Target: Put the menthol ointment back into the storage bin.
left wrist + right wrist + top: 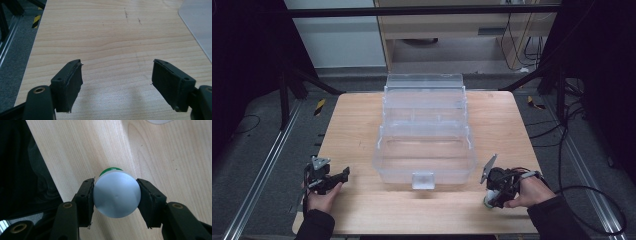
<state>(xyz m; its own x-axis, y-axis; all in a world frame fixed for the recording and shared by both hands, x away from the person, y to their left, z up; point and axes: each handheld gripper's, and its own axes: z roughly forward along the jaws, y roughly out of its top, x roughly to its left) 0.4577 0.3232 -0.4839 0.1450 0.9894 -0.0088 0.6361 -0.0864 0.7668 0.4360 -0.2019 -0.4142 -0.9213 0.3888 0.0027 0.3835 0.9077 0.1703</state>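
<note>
At the lower right of the high view, the right gripper (498, 192) is held low over the wooden table (362, 125), and its jaws are clamped on a small white bottle (490, 201) with a green band at its far end. In the right gripper view the bottle (116, 195) is seen end-on: its round pale base faces the camera, so its long axis is judged to run along the jaws, away from the hand, with a pad pressed against each side. At the lower left of the high view, the left gripper (343, 175) is held just above the table, and in the left gripper view its jaws are set wide apart with nothing but bare wood between them. Farther up, at the centre of the frame, a clear plastic storage box (425, 130) stands open, its tiered trays stepped back toward the far edge. The box lies up and to the left of the bottle in the high view, and the right hand is the nearer one to carry it there, though which compartment is meant cannot be told
</note>
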